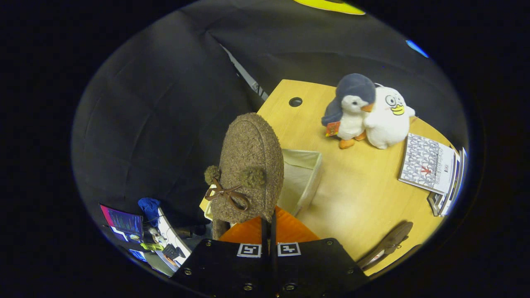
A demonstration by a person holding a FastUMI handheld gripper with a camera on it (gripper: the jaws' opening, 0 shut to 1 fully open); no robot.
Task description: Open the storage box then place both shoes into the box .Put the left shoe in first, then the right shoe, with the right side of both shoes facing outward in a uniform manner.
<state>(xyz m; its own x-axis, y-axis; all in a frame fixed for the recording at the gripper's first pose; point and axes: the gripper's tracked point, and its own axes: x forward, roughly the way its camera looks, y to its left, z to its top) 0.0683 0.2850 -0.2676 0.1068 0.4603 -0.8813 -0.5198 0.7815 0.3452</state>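
Wooden table (356, 194), tool (269, 225) clamped tight on brown shoe (250, 165)

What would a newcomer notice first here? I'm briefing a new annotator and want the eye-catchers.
First, the fuzzy brown shoe with a bow, held upright in the claw, whose fingers are shut on it, above the open beige storage box. Next, two plush penguins standing together beyond the box on the wooden table, with books beside them.
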